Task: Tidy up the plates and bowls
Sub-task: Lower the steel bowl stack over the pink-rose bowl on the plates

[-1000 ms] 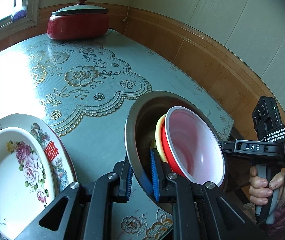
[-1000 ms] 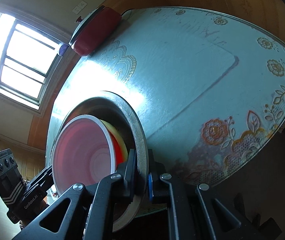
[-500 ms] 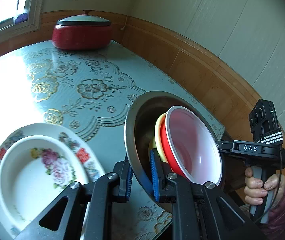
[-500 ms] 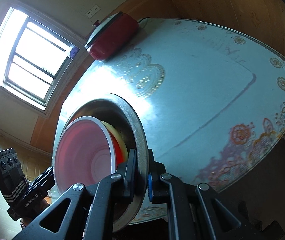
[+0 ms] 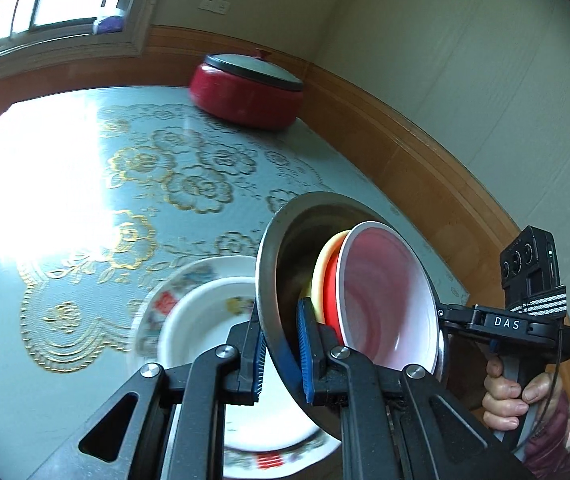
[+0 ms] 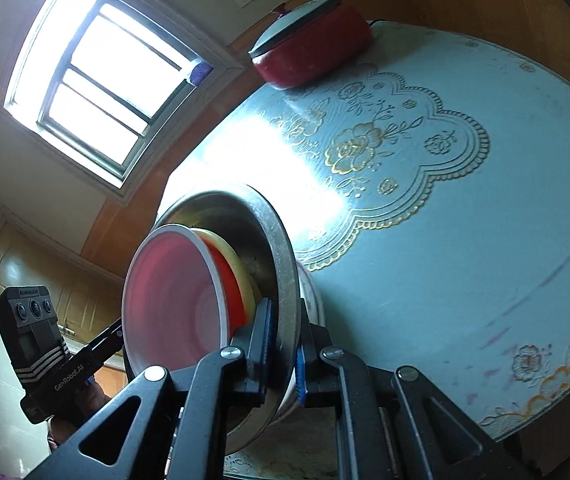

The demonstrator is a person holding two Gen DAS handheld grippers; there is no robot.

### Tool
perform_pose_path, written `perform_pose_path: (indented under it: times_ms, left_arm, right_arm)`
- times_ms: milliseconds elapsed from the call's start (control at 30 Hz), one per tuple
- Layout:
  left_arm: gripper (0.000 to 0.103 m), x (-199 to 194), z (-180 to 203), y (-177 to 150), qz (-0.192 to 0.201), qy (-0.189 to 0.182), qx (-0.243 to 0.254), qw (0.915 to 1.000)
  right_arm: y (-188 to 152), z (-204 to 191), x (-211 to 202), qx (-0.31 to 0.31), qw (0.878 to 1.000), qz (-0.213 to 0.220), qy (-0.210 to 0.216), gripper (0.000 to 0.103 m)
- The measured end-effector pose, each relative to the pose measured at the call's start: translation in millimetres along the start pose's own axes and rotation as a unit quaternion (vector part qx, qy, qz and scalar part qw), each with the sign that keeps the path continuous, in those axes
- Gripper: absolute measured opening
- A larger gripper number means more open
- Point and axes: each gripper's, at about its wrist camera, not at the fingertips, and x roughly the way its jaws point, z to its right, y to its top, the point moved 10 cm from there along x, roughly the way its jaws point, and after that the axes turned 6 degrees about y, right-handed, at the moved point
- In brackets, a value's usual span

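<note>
Nearest the left camera, the left tool [image 5: 281, 354] is clamped tight on the near rim of the steel basin [image 5: 285, 264], its blue pads squeezing the thin metal from both sides; the right tool [image 6: 283, 350] bites the opposite rim just as tightly, so the basin hangs between the two, tilted and clear of the counter [image 5: 85, 168]. Inside it nest a red bowl [image 5: 389, 292] and a yellow bowl [image 5: 323, 268], leaning toward the low side. The step appears to be carrying this stack toward the floral plates [image 5: 201, 312] lying just below and beyond it, one nested in the other. To do it well, keep both hands level with each other, lower straight onto the plates' centre, and release both grips only once the basin rests flat. Far back sits a lidded red pot [image 5: 245, 96].
</note>
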Motion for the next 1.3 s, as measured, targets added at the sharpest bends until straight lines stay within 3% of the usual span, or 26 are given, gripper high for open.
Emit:
perform_pose_path:
  times_ms: [300, 600, 767, 1033, 1300]
  left_arm:
    - [0.013, 2, -53, -17, -0.031, 0.001, -0.02, 0.9993]
    - [0.014, 21, -64, -42, -0.092, -0.02, -0.023, 0.9953]
    - [0.015, 26, -62, -46, -0.106, -0.033, -0.021, 0.9936]
    - [0.016, 24, -63, -44, -0.097, -0.022, -0.031, 0.9946]
    - [0.016, 13, -66, -52, -0.089, 0.005, -0.054, 0.9945]
  right_arm:
    - [-19, -17, 31, 0.0, 1.0, -0.014, -0.019, 0.009]
    - [-32, 0, 48, 0.031, 0.997, -0.022, -0.066, 0.009]
    - [-37, 6, 42, 0.054, 0.996, -0.017, -0.064, 0.009]
    - [-37, 6, 39, 0.049, 0.997, -0.029, -0.057, 0.01]
    - [-31, -4, 43, -0.017, 0.997, -0.04, -0.066, 0.009]
